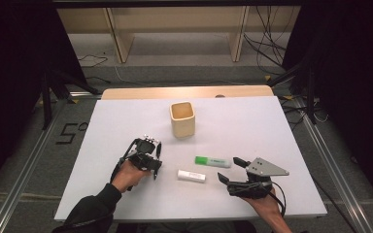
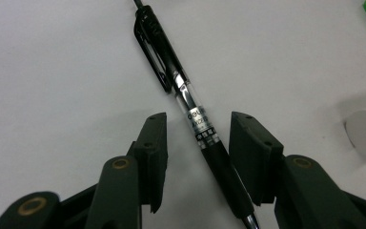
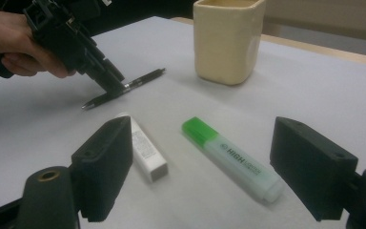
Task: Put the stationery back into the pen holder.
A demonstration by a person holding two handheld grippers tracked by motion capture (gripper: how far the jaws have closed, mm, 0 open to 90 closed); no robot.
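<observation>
1. Pen [image 2: 190, 107] is mostly covered by the left gripper [image 1: 154, 162] in the high view; the left gripper view cuts off both its ends.
2. Left gripper view has the pen lying on the white table [image 1: 252, 121] between the jaws. The right pad looks to be against the grip, the left pad is off it, so it's not clamped.
3. Left hand [image 1: 126, 174] tilts its gripper down at the pen.
4. Right gripper [image 3: 200, 167] sits low and level, jaws spread wide, nothing in them, facing the green highlighter [image 3: 231, 160] and white eraser [image 3: 145, 150].
5. Cream cup [image 1: 182, 119] stands further back.
</observation>
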